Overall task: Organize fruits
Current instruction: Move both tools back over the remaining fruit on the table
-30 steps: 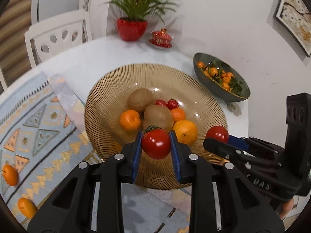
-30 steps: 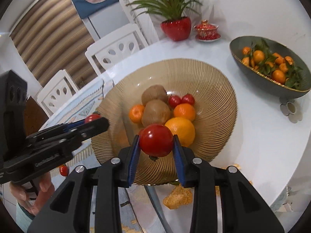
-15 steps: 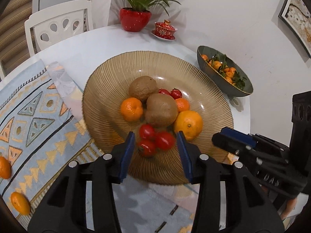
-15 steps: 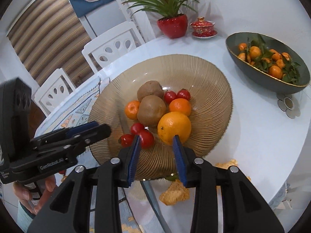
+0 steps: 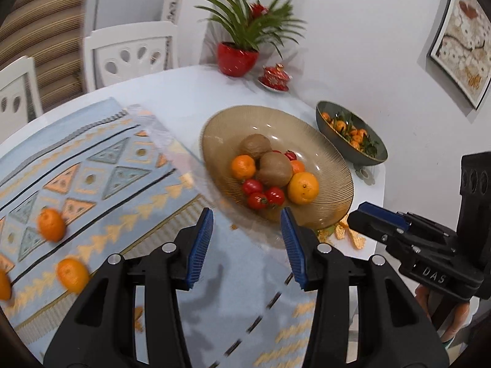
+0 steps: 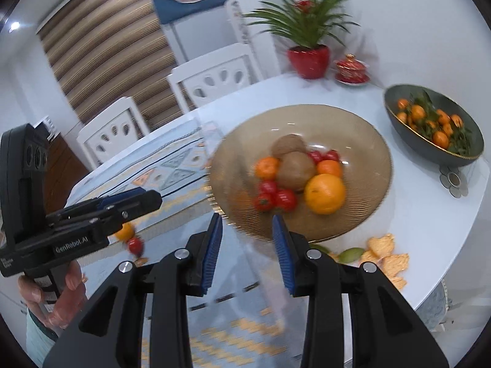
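Observation:
A ribbed amber glass bowl (image 5: 331, 165) (image 6: 365, 135) holds two kiwis, oranges and several red tomatoes (image 5: 264, 196) (image 6: 274, 197). My left gripper (image 5: 247, 239) is open and empty, held above the patterned mat in front of the bowl. My right gripper (image 6: 247, 245) is open and empty too, just short of the bowl's near rim. Loose mandarins (image 5: 50, 224) lie on the mat at the left. A small tomato (image 6: 135, 245) and an orange (image 6: 125, 232) lie on the mat under the left gripper in the right wrist view.
A dark green bowl (image 5: 353, 150) (image 6: 429, 150) of leafy mandarins stands right of the amber bowl. A red potted plant (image 5: 237, 58) and a red lidded cup (image 5: 274, 76) stand at the back. Peel scraps (image 6: 386, 257) lie near the table edge. White chairs (image 5: 129, 55) ring the table.
Both grippers let go of their tomatoes, which now lie in the amber bowl. Both have since drawn back from the bowl, the left one swinging left over the mat.

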